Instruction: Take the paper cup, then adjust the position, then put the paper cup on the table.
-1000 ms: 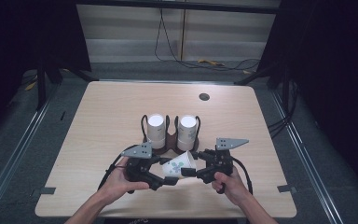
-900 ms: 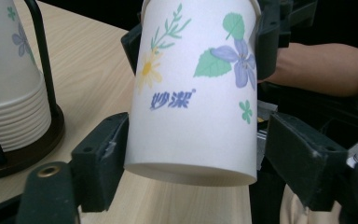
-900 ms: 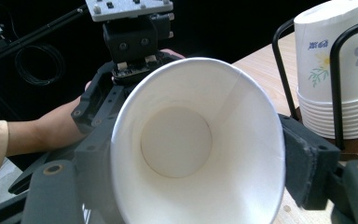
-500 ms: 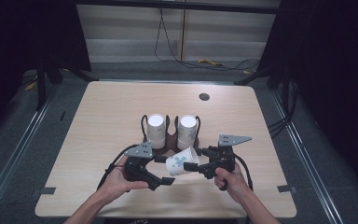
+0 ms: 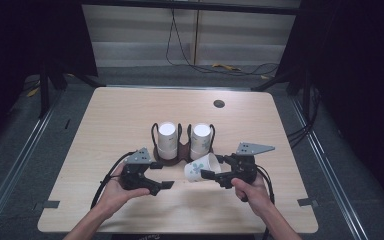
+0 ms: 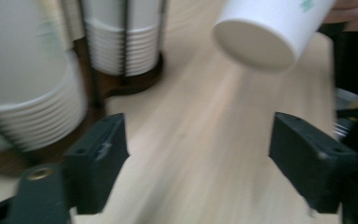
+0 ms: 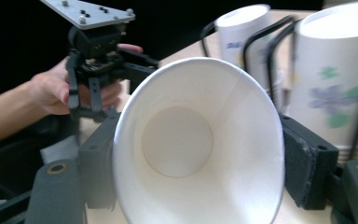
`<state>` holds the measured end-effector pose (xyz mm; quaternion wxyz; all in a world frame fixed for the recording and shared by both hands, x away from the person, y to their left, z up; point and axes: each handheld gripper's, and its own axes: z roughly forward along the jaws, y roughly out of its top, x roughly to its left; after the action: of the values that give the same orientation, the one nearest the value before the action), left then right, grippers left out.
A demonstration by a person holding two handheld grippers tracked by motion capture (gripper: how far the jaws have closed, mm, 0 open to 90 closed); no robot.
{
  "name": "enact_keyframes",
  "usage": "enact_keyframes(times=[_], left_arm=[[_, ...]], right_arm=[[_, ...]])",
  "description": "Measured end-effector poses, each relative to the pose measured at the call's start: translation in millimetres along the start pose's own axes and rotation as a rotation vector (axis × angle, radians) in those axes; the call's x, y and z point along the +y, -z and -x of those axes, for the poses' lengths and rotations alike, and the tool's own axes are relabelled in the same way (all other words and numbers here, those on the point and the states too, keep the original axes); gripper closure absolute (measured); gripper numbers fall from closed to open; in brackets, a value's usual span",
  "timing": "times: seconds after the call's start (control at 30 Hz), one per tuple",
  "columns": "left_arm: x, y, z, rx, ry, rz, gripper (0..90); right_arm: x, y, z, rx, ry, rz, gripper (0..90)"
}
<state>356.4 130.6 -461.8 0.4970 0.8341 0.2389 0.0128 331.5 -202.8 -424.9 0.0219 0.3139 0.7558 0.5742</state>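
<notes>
A white paper cup (image 5: 199, 168) with a green print lies tilted on its side in my right gripper (image 5: 211, 173), base pointing left. In the right gripper view the jaws press the cup (image 7: 191, 140) at its rim, squeezing the mouth oval, and they have just been closing further on it. My left gripper (image 5: 164, 186) hovers over the table a short way left of the cup, open and empty; its jaws have just been closing with nothing between them. In the left gripper view (image 6: 198, 163) the cup's base (image 6: 265, 28) hangs ahead, upper right.
Two stacks of paper cups (image 5: 168, 140) (image 5: 200, 140) stand in a dark wire holder (image 5: 180, 150) at the table's middle, just beyond both grippers. A round dark grommet (image 5: 219, 103) sits near the far edge. Bare wood (image 5: 105, 125) stretches to the left and right.
The left gripper has let go of the cup's base and drawn back to the left. The right gripper keeps the cup, now a little higher and clear of the left jaws.
</notes>
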Motion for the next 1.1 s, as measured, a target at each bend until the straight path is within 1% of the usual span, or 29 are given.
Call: enact_keyframes(times=[0.03, 0.07, 0.1, 0.13, 0.17, 0.2, 0.23, 0.27, 0.3, 0.33, 0.4, 0.43, 0.47, 0.5, 0.53, 0.57, 0.63, 0.67, 0.73, 0.77, 0.8, 0.87, 0.93, 1.03, 1.1], left_arm=[[-2.8, 1.5, -3.3, 0.019, 0.025, 0.006, 24.8], [-5.6, 2.3, -6.5, 0.028, 0.047, -0.002, 23.5], [-9.4, 3.0, -9.3, 0.031, 0.057, -0.016, 21.9], [-11.6, 3.7, -10.3, 0.035, 0.057, -0.032, 21.6], [-14.6, 4.2, -11.1, 0.030, 0.060, -0.035, 21.6], [-17.3, 5.1, -11.2, 0.028, 0.065, -0.041, 21.6], [-19.5, 6.0, -11.5, 0.031, 0.062, -0.045, 21.6], [-21.1, 6.6, -11.7, 0.033, 0.058, -0.052, 21.6], [-22.3, 7.5, -11.5, 0.038, 0.065, -0.054, 21.7], [-22.5, 8.2, -11.7, 0.041, 0.065, -0.053, 21.6], [-22.4, 9.7, -11.8, 0.045, 0.073, -0.063, 22.1], [-22.4, 10.1, -11.7, 0.038, 0.085, -0.066, 22.5], [-22.0, 10.9, -11.4, 0.042, 0.092, -0.078, 22.8], [-21.9, 12.1, -10.8, 0.059, 0.081, -0.089, 23.6], [-22.3, 12.4, -10.6, 0.057, 0.082, -0.086, 23.2], [-22.7, 12.5, -10.8, 0.057, 0.086, -0.081, 22.7], [-23.4, 13.0, -11.6, 0.068, 0.081, -0.082, 22.6], [-23.7, 12.9, -12.2, 0.062, 0.082, -0.084, 21.4], [-24.9, 12.2, -12.5, 0.060, 0.091, -0.082, 20.7], [-25.5, 12.2, -13.4, 0.059, 0.090, -0.089, 20.4], [-26.5, 11.8, -13.8, 0.053, 0.098, -0.087, 19.2], [-27.8, 10.7, -15.3, 0.037, 0.105, -0.101, 17.6], [-28.6, 9.5, -17.4, 0.031, 0.106, -0.104, 17.7], [-28.8, 9.4, -20.8, 0.039, 0.113, -0.101, 17.7], [-29.1, 9.7, -22.0, 0.052, 0.121, -0.105, 17.7]], right_arm=[[0.5, 2.6, 1.8, -0.018, 0.005, 0.002, 26.1], [1.3, 5.4, 3.7, -0.044, 0.003, -0.001, 26.2], [2.2, 8.7, 5.1, -0.080, 0.009, -0.009, 26.4], [2.8, 12.5, 7.7, -0.110, 0.014, -0.014, 26.5], [2.9, 14.7, 9.3, -0.126, 0.010, -0.020, 26.6], [2.6, 17.1, 11.1, -0.154, 0.010, -0.029, 26.6], [1.9, 18.9, 13.4, -0.173, 0.013, -0.040, 26.7], [1.3, 20.9, 16.0, -0.185, 0.009, -0.051, 26.6], [0.5, 22.9, 19.1, -0.194, 0.001, -0.056, 26.7], [-0.2, 25.0, 22.7, -0.219, -0.008, -0.069, 26.7], [-1.5, 27.4, 27.0, -0.256, -0.006, -0.094, 26.7], [-1.9, 28.1, 28.8, -0.270, -0.007, -0.102, 26.7], [-2.3, 29.1, 30.6, -0.289, -0.013, -0.113, 26.7], [-2.9, 29.9, 32.4, -0.302, -0.010, -0.124, 26.7], [-3.5, 30.5, 34.7, -0.328, -0.011, -0.139, 26.7], [-3.9, 30.3, 36.6, -0.346, -0.017, -0.144, 26.8], [-4.2, 30.0, 39.0, -0.373, -0.016, -0.163, 26.7], [-4.1, 30.0, 40.9, -0.382, -0.022, -0.171, 26.7], [-3.2, 29.9, 44.5, -0.383, -0.044, -0.195, 26.6], [-2.6, 30.2, 45.4, -0.385, -0.047, -0.191, 26.7], [-1.9, 30.8, 46.2, -0.387, -0.052, -0.190, 26.7], [0.6, 30.5, 48.5, -0.402, -0.052, -0.205, 26.7], [3.8, 30.3, 52.7, -0.413, -0.060, -0.208, 26.8], [8.4, 28.8, 58.6, -0.437, -0.051, -0.217, 26.9], [11.2, 28.1, 61.8, -0.454, -0.044, -0.215, 27.0]])
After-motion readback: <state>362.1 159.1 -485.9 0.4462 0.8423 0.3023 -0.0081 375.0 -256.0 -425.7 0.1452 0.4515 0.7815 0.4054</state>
